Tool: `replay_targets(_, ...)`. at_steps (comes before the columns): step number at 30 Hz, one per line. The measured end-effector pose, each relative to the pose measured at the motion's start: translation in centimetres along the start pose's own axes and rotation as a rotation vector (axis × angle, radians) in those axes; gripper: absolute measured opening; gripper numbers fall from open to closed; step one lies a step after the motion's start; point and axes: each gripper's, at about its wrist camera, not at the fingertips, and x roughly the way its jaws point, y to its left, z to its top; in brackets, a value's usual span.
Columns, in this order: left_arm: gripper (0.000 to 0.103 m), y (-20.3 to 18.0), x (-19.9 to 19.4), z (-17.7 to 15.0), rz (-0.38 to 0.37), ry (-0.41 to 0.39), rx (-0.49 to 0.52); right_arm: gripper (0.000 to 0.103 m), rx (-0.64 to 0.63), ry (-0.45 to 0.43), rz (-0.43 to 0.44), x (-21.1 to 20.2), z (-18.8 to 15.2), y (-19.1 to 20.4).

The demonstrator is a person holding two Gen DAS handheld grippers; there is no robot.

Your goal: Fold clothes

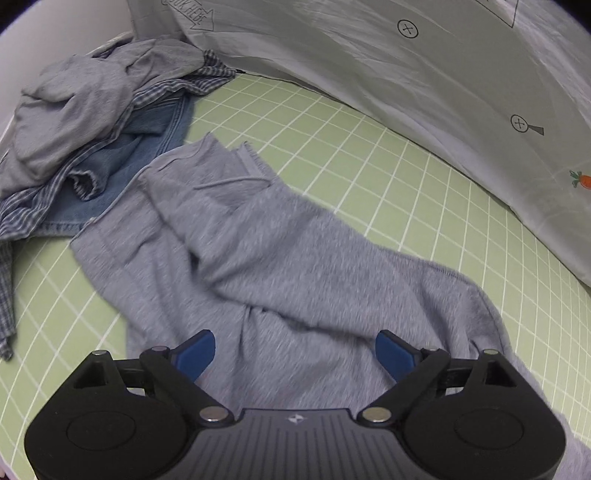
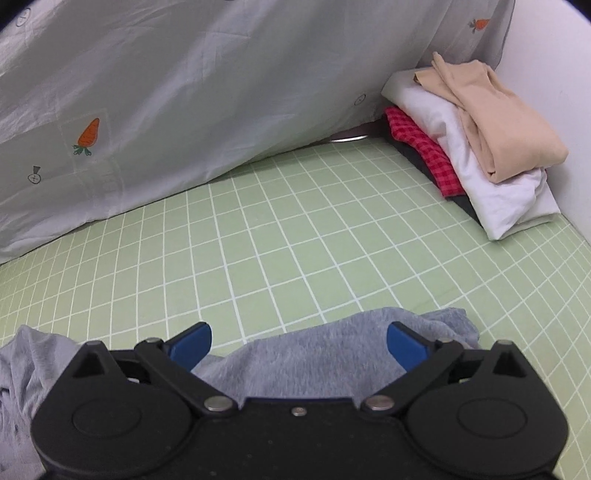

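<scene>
Green gridded tabletop (image 2: 295, 229), white sheet (image 2: 184, 92) behind; my jaws both spread wide over grey garment (image 1: 280, 258).

Four folded garments (image 2: 480, 147), three heaped clothes (image 1: 92, 129), one grey garment (image 1: 277, 251).

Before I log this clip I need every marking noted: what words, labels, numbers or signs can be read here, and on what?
"OOK HERE", first letter cut off, inside an arrow outline, printed on the white sheet behind the green grid mat.
Circled "x" marks on the same sheet; signs, not words.
Small emblem on the left tongs body: no letters readable.
Clothes and right tongs: no text visible.
</scene>
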Motion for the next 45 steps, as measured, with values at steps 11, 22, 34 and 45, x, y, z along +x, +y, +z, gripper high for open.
replay_targets(11,0.086,-4.4,5.2,2.9,-0.005,0.058,0.072,0.099,0.103,0.203,0.076,6.7,0.3,2.0)
replay_targets(22,0.004,-4.9,1.8,0.6,-0.087,0.001,0.126,0.005,-0.140,0.170,0.238,3.4,-1.7,7.0)
replay_targets(34,0.004,5.7,-6.1,-9.6,-0.073,0.016,0.073,0.003,-0.162,0.181,0.221,-6.6,-10.0,1.3)
replay_targets(45,0.043,6.5,-9.9,-17.3,-0.051,0.003,0.037,0.058,-0.151,0.149,0.321,-9.1,-11.1,-2.6)
